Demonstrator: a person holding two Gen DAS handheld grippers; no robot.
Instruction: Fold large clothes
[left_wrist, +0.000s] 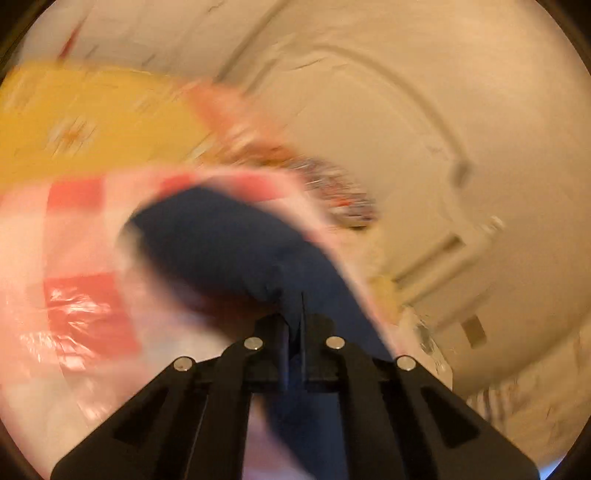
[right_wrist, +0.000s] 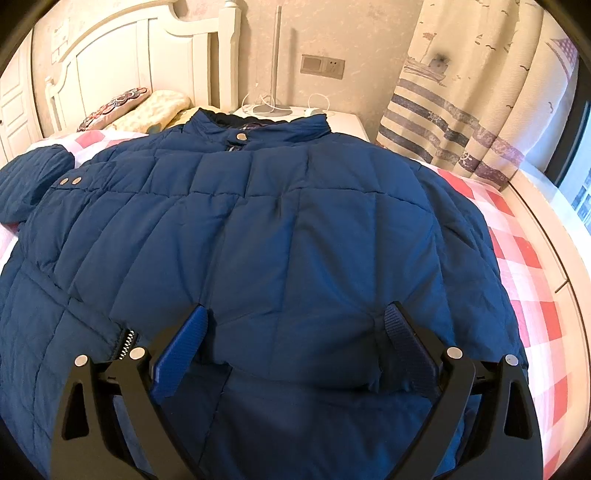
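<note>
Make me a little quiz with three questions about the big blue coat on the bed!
1. True or false: the left gripper is pinched shut on blue fabric.
2. What lies under the blue jacket? A) green towel B) red-and-white checked bedsheet C) bare wood
3. Fill in: the right gripper has its jaws ____, with a puffy fold of the jacket between them.

Key: 1 true; 2 B; 3 open.
</note>
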